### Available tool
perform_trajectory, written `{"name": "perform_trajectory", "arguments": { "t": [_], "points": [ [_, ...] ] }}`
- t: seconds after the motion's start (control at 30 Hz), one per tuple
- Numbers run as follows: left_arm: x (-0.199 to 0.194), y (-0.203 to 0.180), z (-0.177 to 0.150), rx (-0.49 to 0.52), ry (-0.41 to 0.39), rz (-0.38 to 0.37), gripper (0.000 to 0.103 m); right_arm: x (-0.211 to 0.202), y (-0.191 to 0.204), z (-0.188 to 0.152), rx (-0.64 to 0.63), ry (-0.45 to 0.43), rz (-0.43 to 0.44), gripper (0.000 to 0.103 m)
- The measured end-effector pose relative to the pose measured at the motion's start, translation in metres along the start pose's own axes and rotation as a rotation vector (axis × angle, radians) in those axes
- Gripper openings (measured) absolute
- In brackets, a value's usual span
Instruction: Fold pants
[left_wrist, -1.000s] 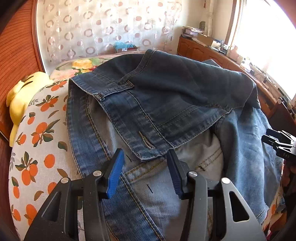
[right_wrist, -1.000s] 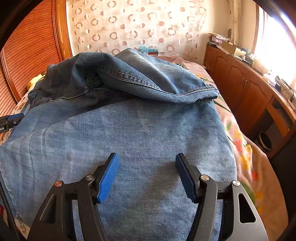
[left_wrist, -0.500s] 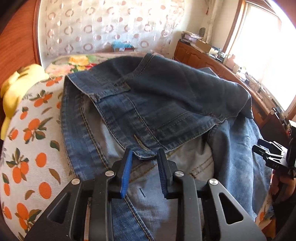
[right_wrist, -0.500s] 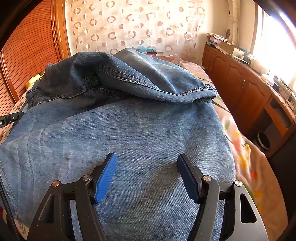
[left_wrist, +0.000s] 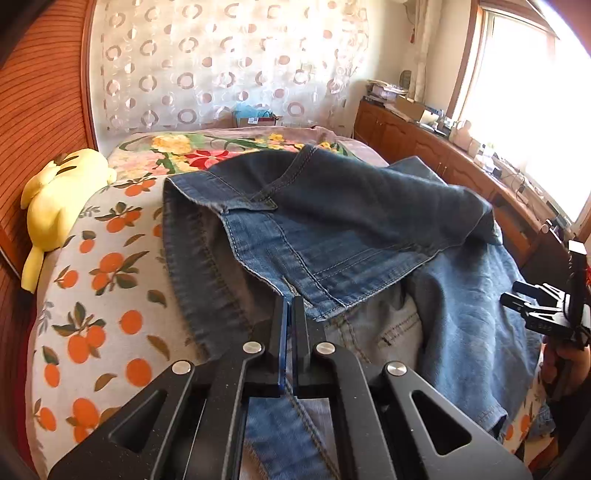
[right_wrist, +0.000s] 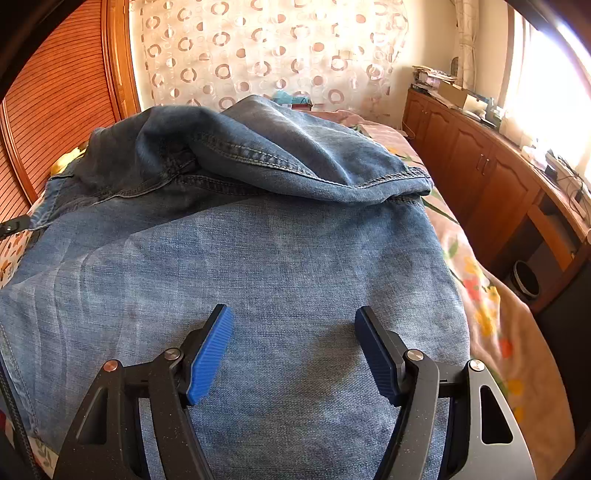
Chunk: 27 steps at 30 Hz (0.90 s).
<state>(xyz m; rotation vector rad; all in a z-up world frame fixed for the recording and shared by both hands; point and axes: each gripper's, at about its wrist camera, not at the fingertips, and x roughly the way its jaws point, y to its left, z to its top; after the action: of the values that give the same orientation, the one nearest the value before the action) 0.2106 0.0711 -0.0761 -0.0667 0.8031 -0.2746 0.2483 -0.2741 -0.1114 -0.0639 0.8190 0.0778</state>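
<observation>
Left wrist view: my left hand-held gripper (left_wrist: 291, 308) has just been closing and now stands shut, its jaws pinched on the lower edge of the dark folded-over denim flap of the pants (left_wrist: 369, 221), beside a buttonhole. The pants lie spread on the bed (left_wrist: 103, 295), dark flap on top, paler layers beneath; a yellow plush toy (left_wrist: 55, 206) sits at the far left edge. Right wrist view: my right hand-held gripper (right_wrist: 293, 347) hangs with jaws wide apart over the broad pale leg panel, gripping nothing.

The step in hand, as I judge it, is taking hold of the flap's edge so the fold can be carried over. To do it well, I should check that only the intended layer sits in the pinch, lift gently so the layers below do not drag along, and let the right side steady or catch the matching edge, keeping the fold line straight.
</observation>
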Motion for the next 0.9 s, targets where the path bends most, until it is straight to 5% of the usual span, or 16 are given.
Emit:
{"name": "perform_trajectory", "arguments": {
  "t": [0.4,0.63,0.9],
  "points": [
    [-0.009,-0.001,-0.002,0.005,-0.003,0.029,0.001,0.0,0.001,0.0,-0.002,-0.001,-0.008,0.072],
    [0.018,-0.007,-0.003,-0.025,0.052,-0.002,0.043,0.0,0.001,0.0,-0.001,-0.001,-0.009,0.072],
    [0.044,-0.017,-0.003,0.001,0.089,0.018,0.045,0.0,-0.001,0.0,0.003,0.003,-0.007,0.073]
  ]
}}
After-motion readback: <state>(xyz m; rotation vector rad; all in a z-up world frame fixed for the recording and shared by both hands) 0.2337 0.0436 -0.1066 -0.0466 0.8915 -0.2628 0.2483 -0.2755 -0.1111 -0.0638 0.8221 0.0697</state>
